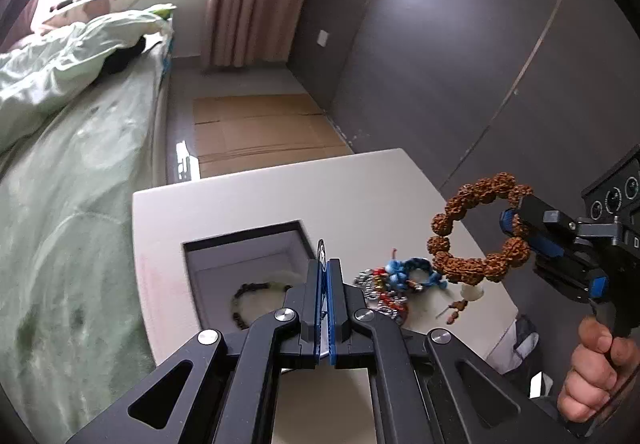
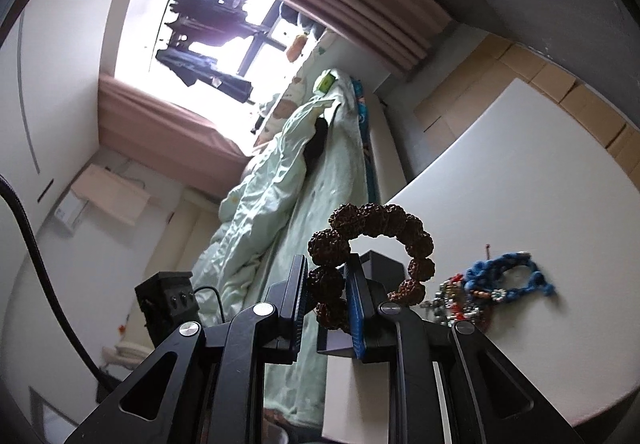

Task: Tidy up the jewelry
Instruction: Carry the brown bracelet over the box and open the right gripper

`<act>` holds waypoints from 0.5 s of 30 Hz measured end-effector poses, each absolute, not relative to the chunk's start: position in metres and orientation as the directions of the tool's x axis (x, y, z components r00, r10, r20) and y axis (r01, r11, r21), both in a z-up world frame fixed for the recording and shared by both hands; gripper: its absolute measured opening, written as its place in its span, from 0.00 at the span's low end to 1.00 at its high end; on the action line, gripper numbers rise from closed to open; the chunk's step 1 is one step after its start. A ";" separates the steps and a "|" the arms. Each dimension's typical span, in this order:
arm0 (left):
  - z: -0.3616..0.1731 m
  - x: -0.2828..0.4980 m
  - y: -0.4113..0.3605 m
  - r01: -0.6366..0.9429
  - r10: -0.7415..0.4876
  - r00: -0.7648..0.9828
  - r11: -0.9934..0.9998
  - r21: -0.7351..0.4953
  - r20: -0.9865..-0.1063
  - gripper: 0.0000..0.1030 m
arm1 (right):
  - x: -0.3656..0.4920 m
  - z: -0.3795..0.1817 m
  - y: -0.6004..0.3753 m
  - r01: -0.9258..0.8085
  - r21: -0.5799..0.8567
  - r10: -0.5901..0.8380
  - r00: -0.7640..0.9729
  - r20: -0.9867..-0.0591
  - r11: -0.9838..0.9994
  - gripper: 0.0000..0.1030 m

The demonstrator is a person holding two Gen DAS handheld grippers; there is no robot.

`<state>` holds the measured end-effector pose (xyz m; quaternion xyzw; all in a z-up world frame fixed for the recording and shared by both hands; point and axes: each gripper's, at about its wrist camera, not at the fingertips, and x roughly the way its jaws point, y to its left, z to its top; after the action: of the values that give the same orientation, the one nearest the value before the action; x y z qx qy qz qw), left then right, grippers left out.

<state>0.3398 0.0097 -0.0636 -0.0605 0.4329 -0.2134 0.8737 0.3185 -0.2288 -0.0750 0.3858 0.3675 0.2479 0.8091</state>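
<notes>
The white table (image 1: pixel 248 200) is filling the lower middle of the left wrist view, and the open box (image 1: pixel 244 268) is sitting on it at lower centre with a dark beaded bracelet (image 1: pixel 240 304) already lying inside. To the right of the box, a heap of small jewelry (image 1: pixel 384 296) is resting on the tabletop, a blue knotted cord bracelet (image 1: pixel 412 272) on its far edge. At the right of that frame the right gripper (image 1: pixel 516 224) is pinching the brown seed-bead bracelet (image 1: pixel 472 232) by two or three beads and holding it in the air above the heap, the rest of the loop hanging free. The beads look hard, knobbly and light, so the rough surface should be gripping well, but the loop is floppy and will likely be swinging; taking it across the beads seems safest. The left gripper (image 1: pixel 323 268) is hovering over the box's near right edge, its blue pads pressed nearly together with nothing between them.
</notes>
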 end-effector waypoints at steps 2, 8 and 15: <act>-0.067 0.340 0.017 0.303 -0.422 0.541 0.905 -0.299 -0.727 0.02 | 0.321 -0.073 -0.223 -0.126 0.799 0.687 0.599 -0.411 0.588 0.20; -0.080 0.346 0.040 0.237 -0.414 0.537 0.910 -0.340 -0.735 0.22 | 0.329 -0.069 -0.202 -0.158 0.769 0.694 0.568 -0.443 0.620 0.20; -0.074 0.331 0.069 0.197 -0.399 0.615 0.913 -0.357 -0.680 0.64 | 0.343 -0.070 -0.170 -0.195 0.710 0.689 0.507 -0.518 0.677 0.20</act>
<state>0.3313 0.0692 -0.0741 -0.1243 0.4054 -0.1673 0.8900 0.3432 -0.1700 -0.0698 0.2967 0.4162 0.2710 0.8157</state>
